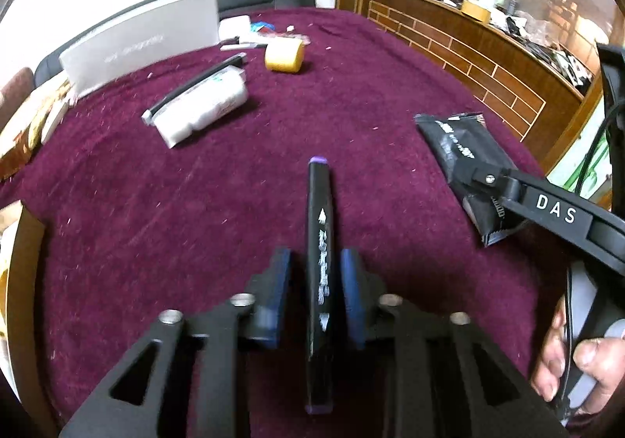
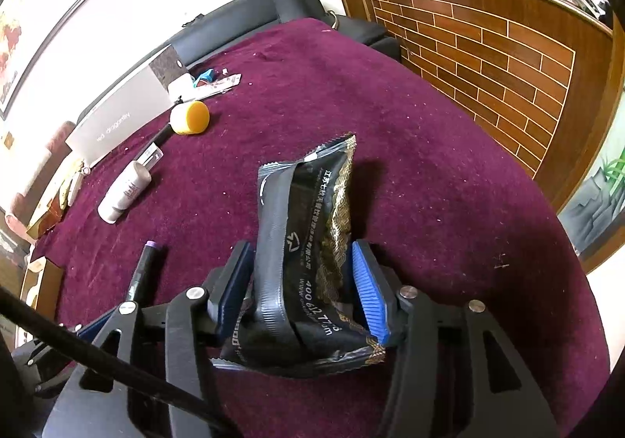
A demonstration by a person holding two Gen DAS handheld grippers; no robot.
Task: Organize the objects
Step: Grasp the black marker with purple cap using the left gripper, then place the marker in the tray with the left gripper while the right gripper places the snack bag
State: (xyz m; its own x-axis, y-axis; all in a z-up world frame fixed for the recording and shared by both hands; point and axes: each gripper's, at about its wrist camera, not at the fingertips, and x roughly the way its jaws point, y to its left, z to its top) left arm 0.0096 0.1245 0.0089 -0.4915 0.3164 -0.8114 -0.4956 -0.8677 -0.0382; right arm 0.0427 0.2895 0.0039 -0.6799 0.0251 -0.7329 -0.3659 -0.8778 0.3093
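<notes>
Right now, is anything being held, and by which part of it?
The right fingers seem to pinch the black packet across its near end. The purple-capped marker lies between the left fingers, gap showing, not gripped.

Your left gripper angled steeply down, jaws parted, narrow gap each side of black marker, blue pads not pressing. Your right gripper pitched down likewise, jaws straddling black snack packet; contact unclear. Your right hand wraps handle, fingers curled.
</notes>
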